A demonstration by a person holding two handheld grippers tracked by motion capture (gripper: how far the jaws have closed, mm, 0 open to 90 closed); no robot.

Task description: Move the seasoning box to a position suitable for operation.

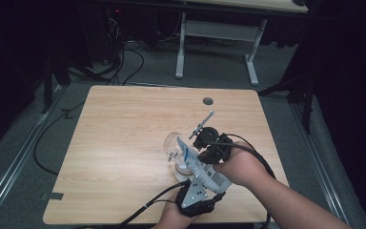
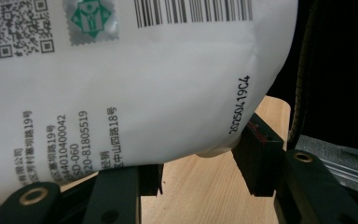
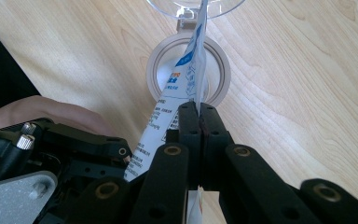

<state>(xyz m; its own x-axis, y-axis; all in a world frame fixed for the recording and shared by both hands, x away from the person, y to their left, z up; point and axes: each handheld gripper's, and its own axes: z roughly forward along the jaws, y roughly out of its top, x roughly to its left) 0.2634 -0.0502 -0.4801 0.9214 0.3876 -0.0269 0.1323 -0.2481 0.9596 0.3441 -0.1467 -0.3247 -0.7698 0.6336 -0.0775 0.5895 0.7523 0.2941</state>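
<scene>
Both grippers clamped on one white pouch above a lidded jar on the wooden table.

The right gripper (image 3: 199, 109) has its jaws pressed tight together on the thin edge of the white pouch (image 3: 186, 74) — the pouch's blue-printed tip hangs over the mouth of the round jar (image 3: 161, 63), whose clear lid (image 3: 191, 7) is swung open. The left gripper (image 2: 200, 163) stands part open, the pouch's bulging lower body (image 2: 168, 93) lodged between its pads. The table (image 1: 124, 133) is light wood.

Right gripper (image 3: 199, 112), jaws pinched tight together, sits just behind the left gripper (image 2: 200, 165), whose jaws stand partly apart; both forearms angle inward.
</scene>
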